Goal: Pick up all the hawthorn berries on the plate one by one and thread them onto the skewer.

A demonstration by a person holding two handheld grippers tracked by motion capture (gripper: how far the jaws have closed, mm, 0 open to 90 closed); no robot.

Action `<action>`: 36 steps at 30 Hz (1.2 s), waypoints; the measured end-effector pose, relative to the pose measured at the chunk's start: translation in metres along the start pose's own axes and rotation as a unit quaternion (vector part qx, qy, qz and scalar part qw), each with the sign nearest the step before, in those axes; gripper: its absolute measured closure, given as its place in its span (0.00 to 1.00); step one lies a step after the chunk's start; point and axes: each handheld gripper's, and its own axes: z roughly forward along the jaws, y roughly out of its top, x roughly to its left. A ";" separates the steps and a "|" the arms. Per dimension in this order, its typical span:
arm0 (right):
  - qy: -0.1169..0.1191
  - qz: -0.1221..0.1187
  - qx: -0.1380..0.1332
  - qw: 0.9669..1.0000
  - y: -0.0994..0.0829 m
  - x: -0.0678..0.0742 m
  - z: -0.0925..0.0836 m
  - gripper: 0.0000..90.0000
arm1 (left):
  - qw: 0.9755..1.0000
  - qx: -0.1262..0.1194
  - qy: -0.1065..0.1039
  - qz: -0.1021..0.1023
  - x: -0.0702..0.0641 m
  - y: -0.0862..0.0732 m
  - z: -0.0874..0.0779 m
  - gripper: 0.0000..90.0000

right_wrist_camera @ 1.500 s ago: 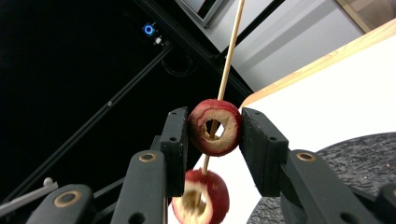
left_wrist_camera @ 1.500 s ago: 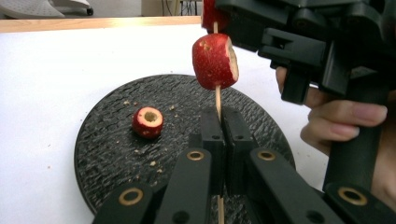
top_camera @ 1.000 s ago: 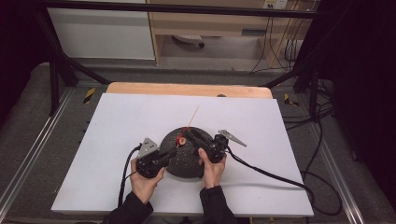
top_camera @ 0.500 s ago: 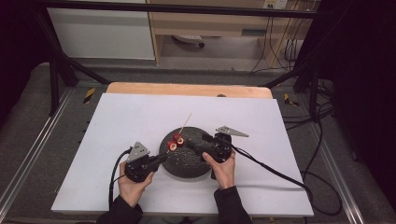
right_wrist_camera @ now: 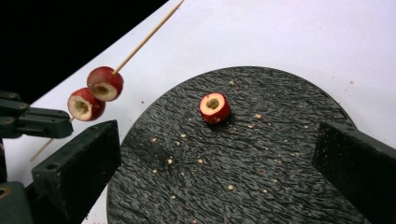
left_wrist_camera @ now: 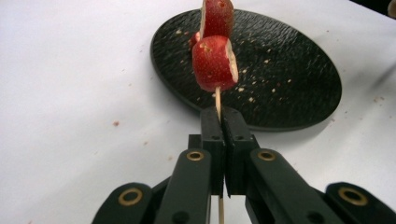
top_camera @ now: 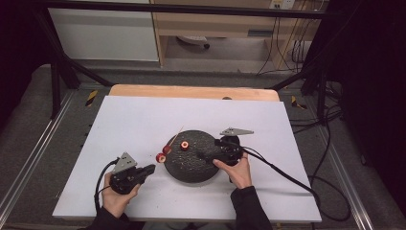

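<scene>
Right, status from my end:

Left gripper (top_camera: 148,169): jaws fully closed, pinching the thin wooden skewer (left_wrist_camera: 217,100) near its lower end. I see the stick pass between the pads (left_wrist_camera: 212,128) in the left gripper view and come out below them.
Skewer: slants up and away from the left gripper over the near-left edge of the round black textured plate (top_camera: 191,167). Its free tip reaches past the plate's far-left rim in the high view.
Threaded fruit: two red hollowed fruit pieces (top_camera: 163,153) sit on the skewer, one behind the other, touching or very nearly. Pale cut faces and cored middles show in the right gripper view (right_wrist_camera: 95,93). The lower piece (left_wrist_camera: 215,63) is just above the left jaws.
Loose fruit: one more red cored fruit piece (right_wrist_camera: 214,108) lies on the plate, hole facing up, well apart from the skewer. In the high view it is on the plate's far-left part (top_camera: 184,145).
Right gripper (top_camera: 203,156): jaws have just been opening and now stand wide, nothing between them but bare plate. It hangs over the plate's right half, pointing at the loose piece.
Plate: on the white table sheet (top_camera: 134,120), scattered with pale crumbs (right_wrist_camera: 229,186).
</scene>
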 end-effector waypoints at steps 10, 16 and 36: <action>-0.011 -0.041 0.046 0.998 0.010 0.001 0.003 0.01 | 1.000 0.010 -0.003 0.009 0.008 -0.010 -0.008 0.98; -0.022 -0.071 0.084 0.994 0.018 0.007 0.016 0.06 | 1.000 0.009 -0.003 0.017 0.009 -0.014 -0.012 0.98; -0.037 -0.145 0.202 0.968 0.050 0.018 0.079 0.27 | 1.000 0.012 0.007 0.016 0.015 -0.017 -0.012 0.98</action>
